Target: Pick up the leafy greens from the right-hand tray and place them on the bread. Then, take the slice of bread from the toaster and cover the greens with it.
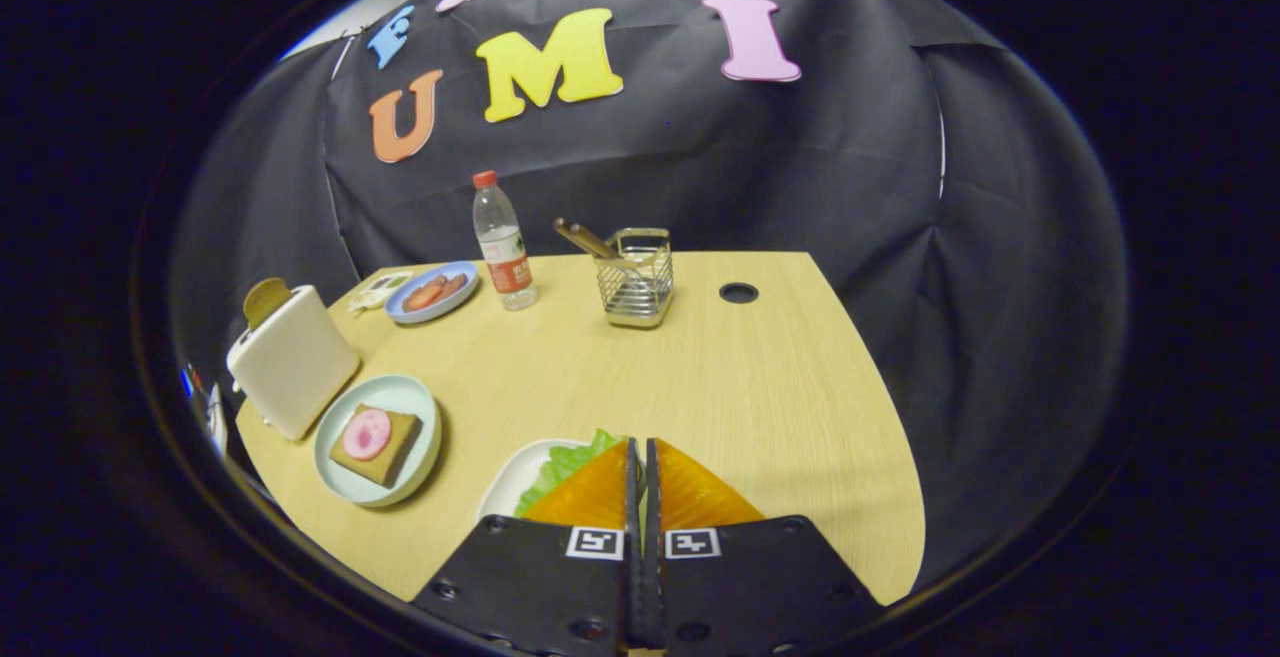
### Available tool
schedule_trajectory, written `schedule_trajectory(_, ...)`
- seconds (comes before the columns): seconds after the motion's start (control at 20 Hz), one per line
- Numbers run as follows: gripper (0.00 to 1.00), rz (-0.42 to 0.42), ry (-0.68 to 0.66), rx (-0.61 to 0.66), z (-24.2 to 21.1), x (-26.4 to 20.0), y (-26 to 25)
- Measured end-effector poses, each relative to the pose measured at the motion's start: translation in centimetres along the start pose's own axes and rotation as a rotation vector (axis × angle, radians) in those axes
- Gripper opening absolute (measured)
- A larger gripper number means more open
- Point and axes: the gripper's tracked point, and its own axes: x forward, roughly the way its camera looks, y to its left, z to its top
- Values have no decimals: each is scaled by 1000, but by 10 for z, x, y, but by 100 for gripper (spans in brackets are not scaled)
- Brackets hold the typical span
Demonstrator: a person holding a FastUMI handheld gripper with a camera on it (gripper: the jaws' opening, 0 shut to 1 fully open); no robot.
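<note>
My gripper point(640, 443) is shut, its two fingers pressed together with nothing seen between them. It hovers over the white tray point(508, 485) near the table's front edge. The leafy greens point(570, 462) lie on that tray and peek out to the left of the fingers, which hide most of them. Left of the tray, a pale green plate point(330, 437) holds a brown slice of bread point(392, 452) topped with a pink round slice point(367, 434). Behind that plate stands a cream toaster point(295, 362), and a slice of bread point(266, 300) sticks up from its slot.
Far across the wooden table point(760, 387) are a blue plate with food point(432, 292), a clear bottle with a red cap point(503, 247), and a wire basket point(635, 282) with a wooden handle poking out. A round cable hole point(738, 292) sits right of the basket.
</note>
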Motion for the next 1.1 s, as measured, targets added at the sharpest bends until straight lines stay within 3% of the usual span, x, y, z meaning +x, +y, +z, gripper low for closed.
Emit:
schedule_trajectory(0.6,1,-32,-48,-82,71,-40,103)
schedule_trajectory(1.1,0,130,-15,-28,66,-27,297)
